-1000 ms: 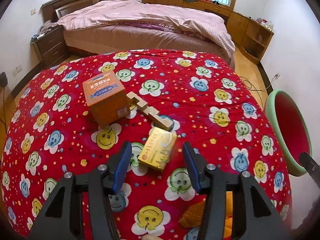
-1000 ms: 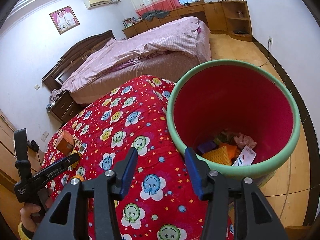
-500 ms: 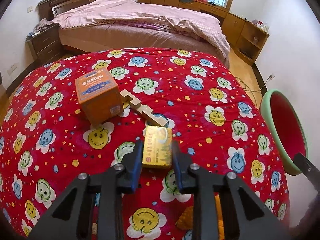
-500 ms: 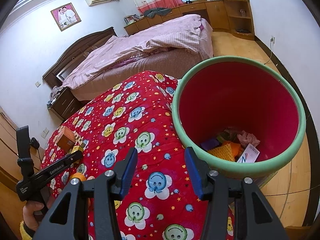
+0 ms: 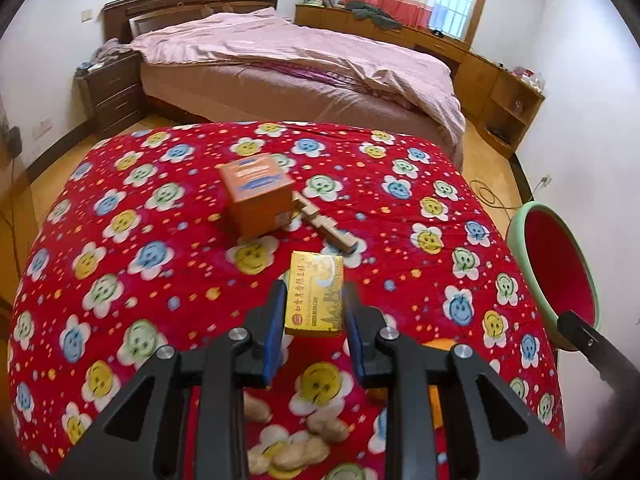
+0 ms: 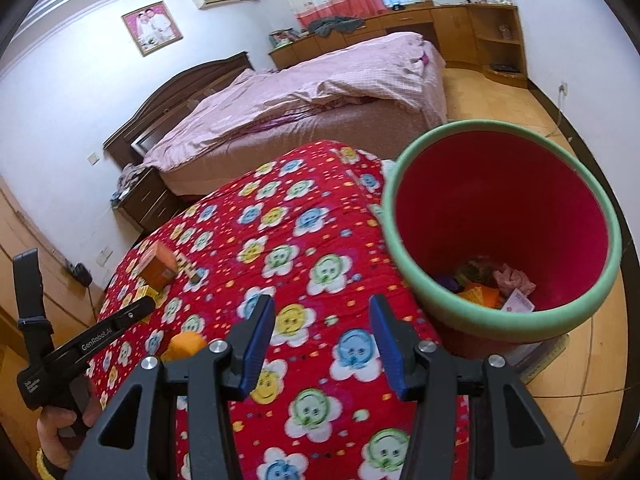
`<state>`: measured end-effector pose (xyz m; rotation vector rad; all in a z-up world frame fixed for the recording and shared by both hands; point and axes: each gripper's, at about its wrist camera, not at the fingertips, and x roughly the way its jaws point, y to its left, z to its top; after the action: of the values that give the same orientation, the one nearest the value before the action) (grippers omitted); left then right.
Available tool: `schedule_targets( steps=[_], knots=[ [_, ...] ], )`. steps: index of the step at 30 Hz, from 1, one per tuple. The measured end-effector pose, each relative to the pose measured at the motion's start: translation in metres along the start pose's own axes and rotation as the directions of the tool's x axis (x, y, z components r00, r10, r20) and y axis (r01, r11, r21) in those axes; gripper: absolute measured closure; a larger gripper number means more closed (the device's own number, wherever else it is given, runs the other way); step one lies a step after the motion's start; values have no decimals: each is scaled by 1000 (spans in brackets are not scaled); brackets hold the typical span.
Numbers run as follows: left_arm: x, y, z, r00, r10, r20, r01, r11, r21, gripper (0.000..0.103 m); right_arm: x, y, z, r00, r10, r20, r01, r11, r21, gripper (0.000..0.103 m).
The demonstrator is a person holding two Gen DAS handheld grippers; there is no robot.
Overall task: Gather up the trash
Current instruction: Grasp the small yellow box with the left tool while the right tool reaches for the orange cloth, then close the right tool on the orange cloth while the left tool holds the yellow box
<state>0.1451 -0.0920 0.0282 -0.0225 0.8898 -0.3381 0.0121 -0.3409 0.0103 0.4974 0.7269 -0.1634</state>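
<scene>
My left gripper (image 5: 314,300) is shut on a small yellow box (image 5: 316,294) printed with "green bean cake", lifted a little off the red flower-patterned table cover (image 5: 160,240). Behind it an orange carton (image 5: 256,196) and a wooden block piece (image 5: 324,226) lie on the cover. A red bin with a green rim (image 6: 500,220) stands beside the table at the right and holds several scraps. Over the cover near that bin my right gripper (image 6: 320,336) hangs open with nothing between its fingers. The same bin (image 5: 556,264) shows at the right edge of the left wrist view.
Peanuts (image 5: 296,446) and an orange object (image 6: 186,344) lie near the cover's front edge. A bed with pink bedding (image 5: 304,68) stands behind the table, with a nightstand (image 5: 108,92) to its left and wooden cabinets (image 5: 492,80) along the right wall. A cable (image 5: 492,200) runs over the floor.
My left gripper closed on the yellow box and has lifted it and drawn back; the orange carton and wooden piece now sit farther away. The right gripper shifted a little, still open.
</scene>
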Motion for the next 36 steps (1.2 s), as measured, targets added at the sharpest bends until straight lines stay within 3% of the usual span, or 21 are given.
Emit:
schedule_targets(
  steps=[16,32,34,36],
  knots=[
    [-21,50,-23,998,66,-8,-67,993,-93,75,25,64,-16,986,119,-121,-133,984,-121,51],
    [-23,68,-32,997,77,-13,-78,989,-126,75,66,112,-24,971,108,-212,-164,949,-269,47],
    [-23,69,-32,997,77,-12,-78,989,-127,75,70,115,-25,969,109,-222,-169,947,-274,51],
    [-24,69,-33,997,76,-12,-77,989,-128,75,72,118,-27,969,107,-225,-171,942,-289,63]
  ],
)
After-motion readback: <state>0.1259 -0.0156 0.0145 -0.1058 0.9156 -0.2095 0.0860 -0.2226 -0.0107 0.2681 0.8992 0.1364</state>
